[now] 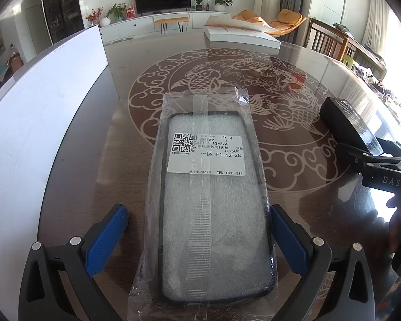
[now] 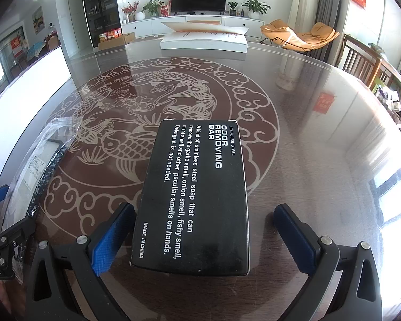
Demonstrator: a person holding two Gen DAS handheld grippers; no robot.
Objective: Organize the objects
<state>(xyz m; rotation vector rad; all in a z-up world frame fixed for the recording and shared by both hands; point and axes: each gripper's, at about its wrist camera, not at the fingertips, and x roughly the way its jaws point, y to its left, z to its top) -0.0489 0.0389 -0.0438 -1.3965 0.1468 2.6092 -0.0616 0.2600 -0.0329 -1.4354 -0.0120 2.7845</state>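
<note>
- Left wrist view: the left tongs (image 1: 199,236) stand wide open around a phone case in a clear plastic bag (image 1: 208,195); the blue ribbed pads (image 1: 107,238) do not press on it, though the right pad sits just beside the bag's edge.
- Only this view shows the case's white printed label (image 1: 206,154) and foam-like filling.
- Right wrist view: the right tongs (image 2: 203,240) stand open around a black cardboard box (image 2: 196,195) lettered "ODOR REMOVING BAR"; its left pad is just beside the box, the right pad apart.
- Both things lie flat on the glossy tabletop (image 2: 320,160) with its fish pattern.
- A white box (image 2: 203,41) lies well ahead of both tongs.
- The bag's near end is cut off by the lower edge of the left view.
</note>
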